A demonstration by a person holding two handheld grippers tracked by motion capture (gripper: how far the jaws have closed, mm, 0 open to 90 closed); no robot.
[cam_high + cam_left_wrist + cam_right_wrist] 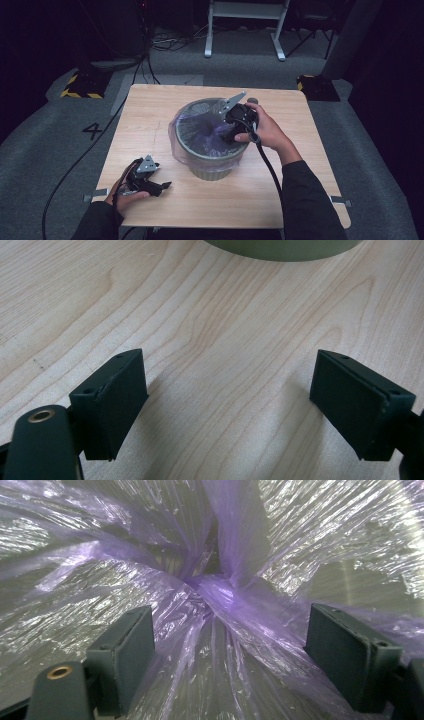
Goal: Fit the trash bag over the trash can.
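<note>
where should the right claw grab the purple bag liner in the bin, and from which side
Probably best at the bunched knot of the purple bag liner, where the film gathers into a thick twist at the middle of the bin. Come straight down from above through the open top. The right claw already straddles it with open jaws; the stretched film elsewhere lies flat and offers nothing to pinch.

Purple bag [220, 592] between parted jaws
</note>
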